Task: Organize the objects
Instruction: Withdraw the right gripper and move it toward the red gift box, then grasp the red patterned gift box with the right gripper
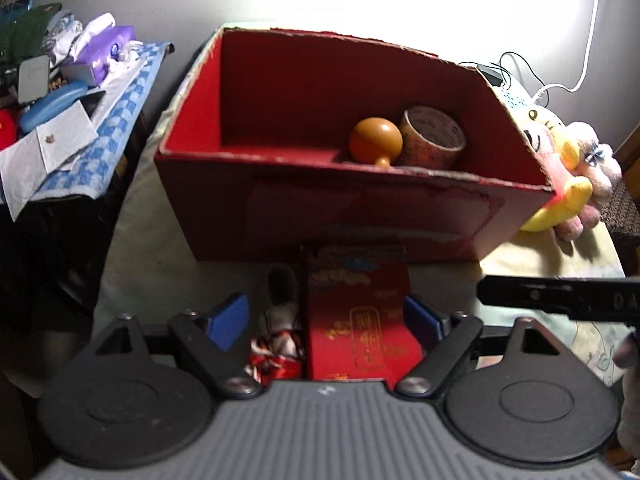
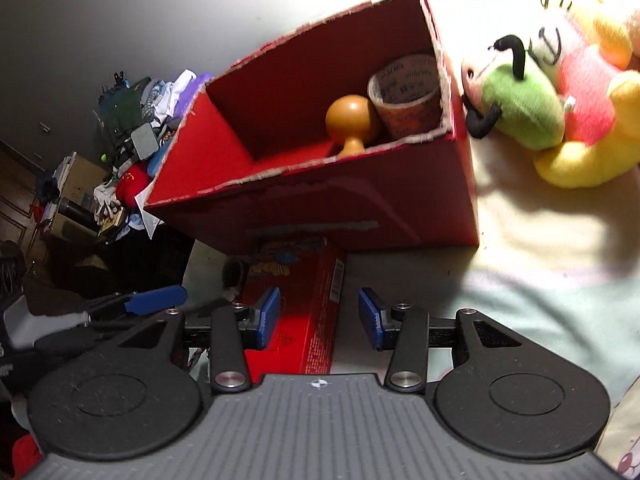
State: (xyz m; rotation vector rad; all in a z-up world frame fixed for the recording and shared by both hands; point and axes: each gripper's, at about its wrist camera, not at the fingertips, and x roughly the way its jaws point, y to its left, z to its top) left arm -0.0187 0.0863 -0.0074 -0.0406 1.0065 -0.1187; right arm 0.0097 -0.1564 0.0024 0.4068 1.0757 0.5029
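Pale bedding [image 2: 520,264] covers the surface we work over, with a white wall behind and a cluttered side table [image 1: 120,120] to the left. On the bedding stands an open red cardboard box [image 1: 360,216], and inside it, at its right end, we see an orange wooden knob [image 1: 375,141] just beside a roll of printed tape [image 1: 434,136]. Plush toys [image 2: 568,92] lie against the box's right outer wall.

In front of the box lies a small red carton [image 1: 360,320] with gold print, one end touching the big box's front wall. Our left gripper [image 1: 324,316] has its jaws spread wide, straddling this carton and a small ribboned item [image 1: 280,344] beside it (its nature is unclear); the pads are not pressing on either. Our right gripper [image 2: 319,318] hangs over the same carton with jaws parted, holding nothing.
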